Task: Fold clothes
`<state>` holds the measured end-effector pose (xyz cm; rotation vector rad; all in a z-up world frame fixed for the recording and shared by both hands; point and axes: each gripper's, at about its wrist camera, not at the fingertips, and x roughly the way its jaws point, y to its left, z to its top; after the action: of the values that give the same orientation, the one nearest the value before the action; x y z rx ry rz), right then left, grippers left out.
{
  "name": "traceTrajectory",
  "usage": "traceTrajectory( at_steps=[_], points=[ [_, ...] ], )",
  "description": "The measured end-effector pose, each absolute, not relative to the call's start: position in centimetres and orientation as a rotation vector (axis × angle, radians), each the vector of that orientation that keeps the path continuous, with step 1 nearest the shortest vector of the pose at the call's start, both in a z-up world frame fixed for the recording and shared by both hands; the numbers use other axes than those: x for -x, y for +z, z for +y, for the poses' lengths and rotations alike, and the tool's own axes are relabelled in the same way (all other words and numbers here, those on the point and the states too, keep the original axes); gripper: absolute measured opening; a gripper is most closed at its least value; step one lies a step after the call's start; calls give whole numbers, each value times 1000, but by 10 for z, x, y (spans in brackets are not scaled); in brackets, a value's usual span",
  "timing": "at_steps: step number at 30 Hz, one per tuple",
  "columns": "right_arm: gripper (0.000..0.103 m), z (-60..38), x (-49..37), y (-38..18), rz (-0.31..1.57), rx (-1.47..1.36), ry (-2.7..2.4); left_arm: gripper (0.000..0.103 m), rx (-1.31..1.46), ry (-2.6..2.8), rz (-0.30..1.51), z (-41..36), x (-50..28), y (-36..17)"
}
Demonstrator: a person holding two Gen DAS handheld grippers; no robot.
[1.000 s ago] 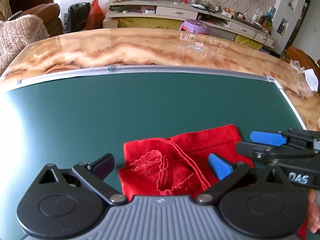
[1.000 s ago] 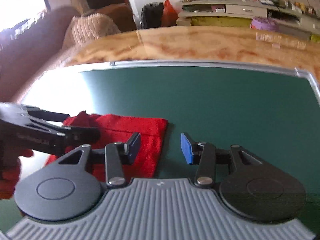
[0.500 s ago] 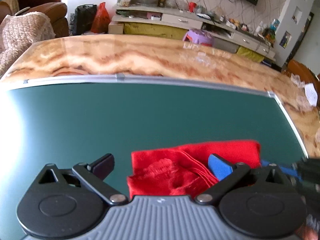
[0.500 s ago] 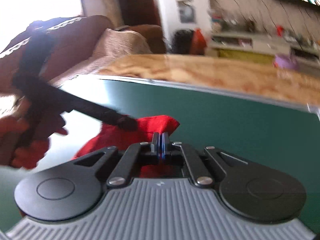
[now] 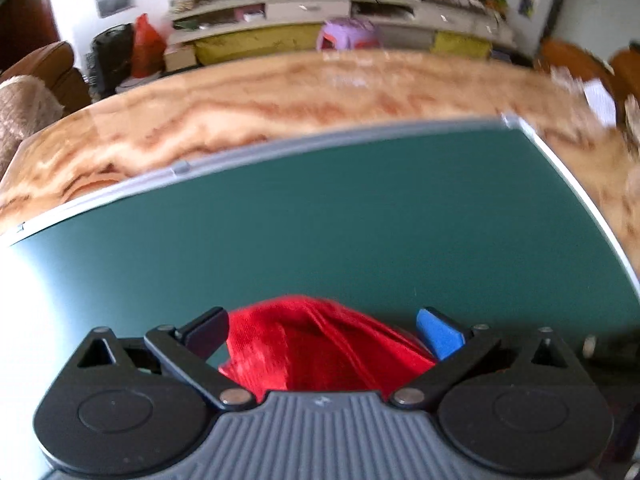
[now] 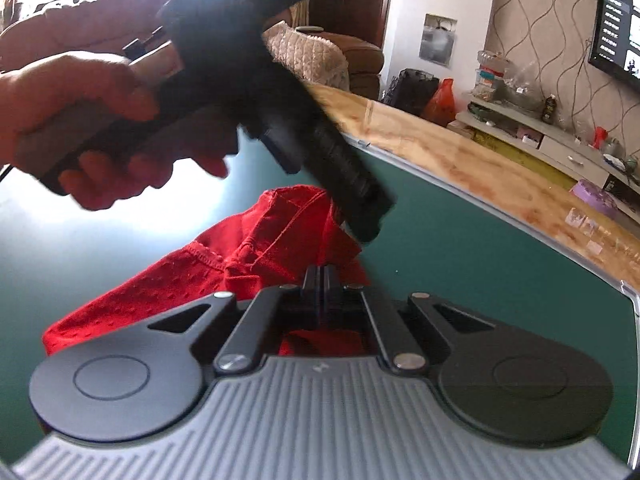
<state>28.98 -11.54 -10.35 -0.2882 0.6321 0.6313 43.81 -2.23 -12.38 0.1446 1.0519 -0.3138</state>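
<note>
Green mat (image 5: 360, 216): red garment (image 6: 256, 256) pinched in right gripper (image 6: 320, 280) fingers.

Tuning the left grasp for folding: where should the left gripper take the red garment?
Probably the raised bunched ridge of the red garment, between the fingers of the open left gripper; close down from above. The right gripper, shut on it, lifts the cloth, so that ridge stands off the green mat.

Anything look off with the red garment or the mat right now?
The red garment is bunched in a lifted heap rather than lying flat on the green mat. The right gripper is shut on its fabric; the left gripper straddles it, open. Nothing damaged.
</note>
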Motion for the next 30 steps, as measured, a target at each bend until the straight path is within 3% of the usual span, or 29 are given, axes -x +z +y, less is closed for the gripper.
traceTrajectory(
  at_steps=[3, 5, 8, 14, 25, 27, 29, 30],
  points=[
    [22, -112, -280, -100, 616, 329, 627, 102, -121, -320, 1062, -18, -436, -128],
    [61, -111, -266, -96, 577, 393, 620, 102, -98, -327, 1075, -13, -439, -128],
    [87, -113, -255, -99, 540, 492, 620, 103, -84, -344, 1093, -9, -443, -130],
    [88, -90, -246, -118, 492, 683, 603, 103, -67, -366, 1116, -6, -447, -132],
    [87, -67, -278, -123, 541, 673, 665, 103, -31, -396, 1135, 2, -451, -133],
    [78, -65, -283, -122, 552, 668, 680, 103, -32, -397, 1133, 2, -451, -133],
    [59, -64, -287, -123, 579, 643, 707, 103, -30, -396, 1133, 3, -451, -133],
    [56, -64, -290, -122, 586, 635, 706, 103, -27, -394, 1131, 3, -451, -133]
  ],
)
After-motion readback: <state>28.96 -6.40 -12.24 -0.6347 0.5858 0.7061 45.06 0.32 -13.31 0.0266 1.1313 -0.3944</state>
